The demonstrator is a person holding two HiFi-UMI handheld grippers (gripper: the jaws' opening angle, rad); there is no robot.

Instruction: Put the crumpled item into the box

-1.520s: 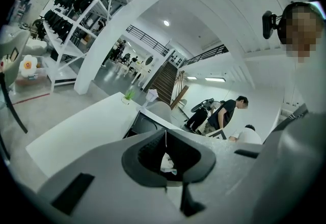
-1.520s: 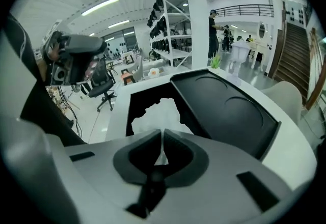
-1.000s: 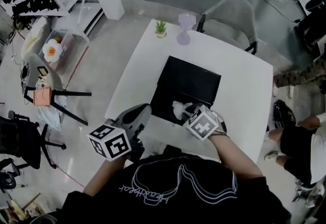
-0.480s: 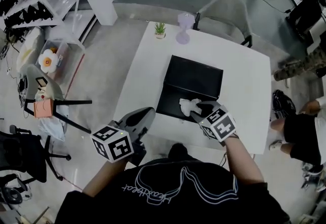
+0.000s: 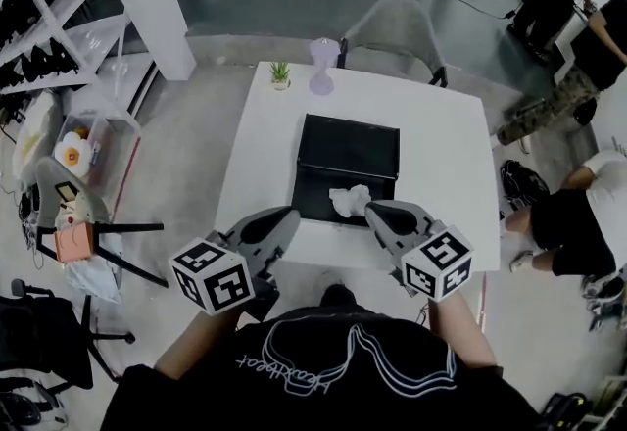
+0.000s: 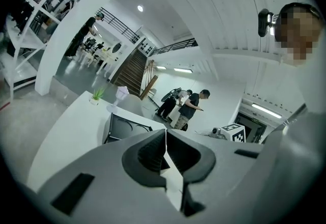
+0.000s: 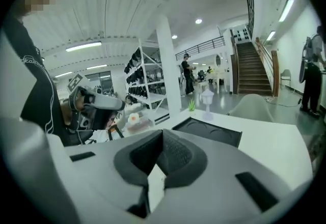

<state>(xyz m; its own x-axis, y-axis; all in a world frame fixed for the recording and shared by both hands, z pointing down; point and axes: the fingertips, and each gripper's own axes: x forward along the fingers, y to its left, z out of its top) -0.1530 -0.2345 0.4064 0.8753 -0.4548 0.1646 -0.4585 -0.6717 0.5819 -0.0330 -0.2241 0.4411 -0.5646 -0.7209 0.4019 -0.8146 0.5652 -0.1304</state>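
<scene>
A black, shallow box lies open on the white table. The crumpled white item rests inside it, against the near wall. My right gripper is shut and empty, just right of the item and apart from it, over the table's near edge. Level with it on the left, my left gripper is shut and empty too. The left gripper view shows closed jaws with the box beyond. The right gripper view shows closed jaws with the box ahead.
A small potted plant and a lilac lamp stand at the table's far edge, with a grey chair behind. People are at the right. Shelves and chairs are at the left.
My right gripper let go of the crumpled item at the box's near side, drew back toward me and shut. The item stays in the box. The left gripper hardly moved.
</scene>
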